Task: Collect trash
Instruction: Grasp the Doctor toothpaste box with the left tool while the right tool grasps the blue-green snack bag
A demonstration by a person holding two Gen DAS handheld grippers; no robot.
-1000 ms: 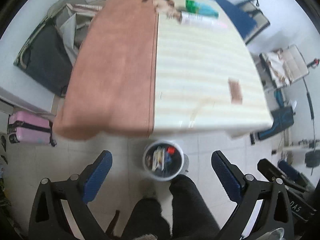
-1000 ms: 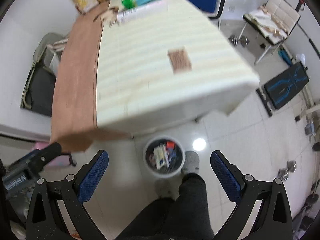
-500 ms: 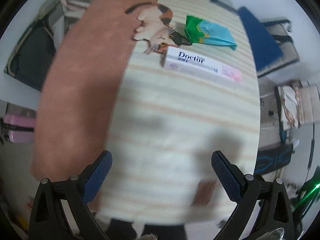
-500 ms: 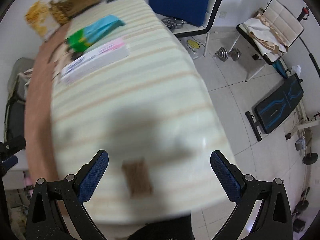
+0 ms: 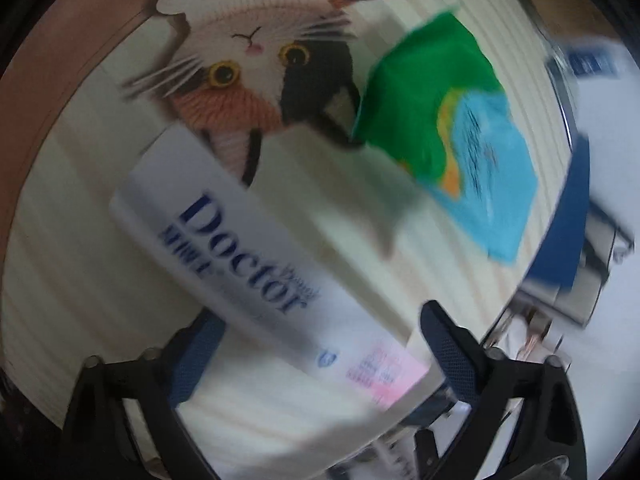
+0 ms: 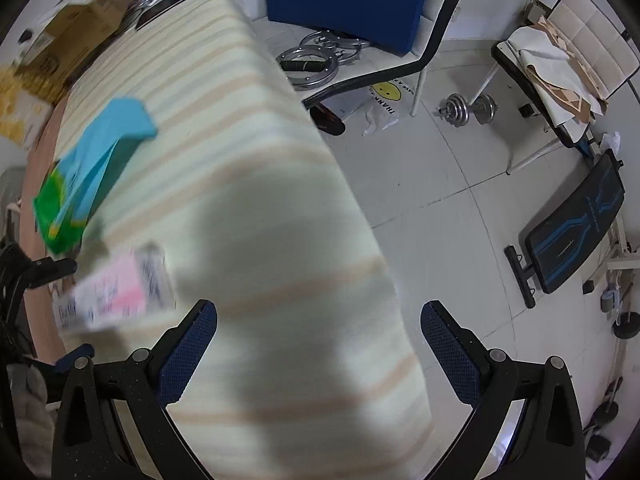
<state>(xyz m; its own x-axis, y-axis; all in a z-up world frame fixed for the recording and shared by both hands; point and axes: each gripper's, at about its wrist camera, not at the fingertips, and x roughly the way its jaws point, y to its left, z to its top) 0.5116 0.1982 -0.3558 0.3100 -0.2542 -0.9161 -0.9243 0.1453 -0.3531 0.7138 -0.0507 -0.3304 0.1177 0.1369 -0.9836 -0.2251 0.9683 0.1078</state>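
— Two pieces of trash lie on the striped tablecloth: a long white box printed "Doctor", with a pink end, and a green and blue packet.

— Where is the box?

— On the cloth, slanting from the left toward the near right in the left wrist view, its upper end over the lower edge of a cat picture. The packet lies just beyond it, to the right.

— And the left gripper?

— Its jaws are closing, the pink end of the box between them. The picture is blurred, so I cannot tell whether the blue pads press on the box yet.

— The right one?

— The right gripper hangs above the cloth nearer the table's right edge, jaws wide with nothing between them. In its view the box and packet lie far to the left.

— Anything around the table?

— A blue chair at the far end, a dumbbell on the tiled floor, a black bench to the right.
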